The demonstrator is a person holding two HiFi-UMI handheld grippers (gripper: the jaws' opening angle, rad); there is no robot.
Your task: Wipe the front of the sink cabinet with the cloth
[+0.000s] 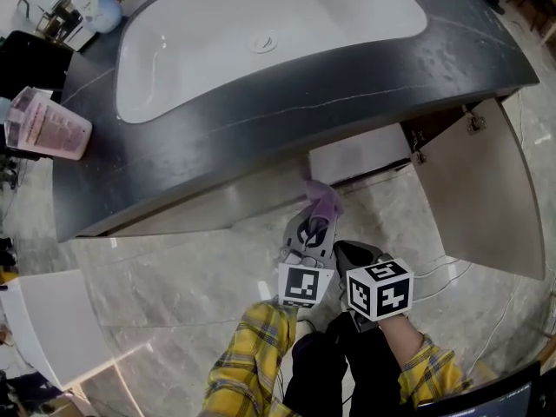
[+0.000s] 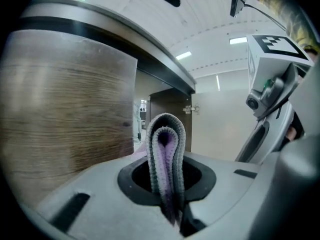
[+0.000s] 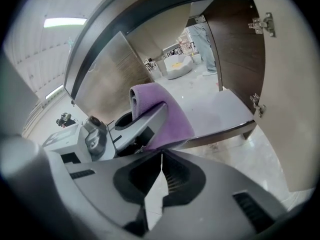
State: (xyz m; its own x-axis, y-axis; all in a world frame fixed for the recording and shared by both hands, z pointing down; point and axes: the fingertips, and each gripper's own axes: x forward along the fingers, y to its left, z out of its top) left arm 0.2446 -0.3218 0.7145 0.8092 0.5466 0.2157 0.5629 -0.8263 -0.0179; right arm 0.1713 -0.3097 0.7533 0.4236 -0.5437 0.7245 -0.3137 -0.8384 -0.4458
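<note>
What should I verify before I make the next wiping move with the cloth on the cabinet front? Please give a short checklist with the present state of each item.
1. Cloth held firmly: ok. It is folded, and the left tongs are shut on it.
2. Right tongs free: ok. They are shut and hold nothing.
3. Cloth touching the wood front panel: cannot tell. The panel lies to the left of the cloth.
4. Cabinet door closed so its front can be wiped: not ok. It stands open.
</note>
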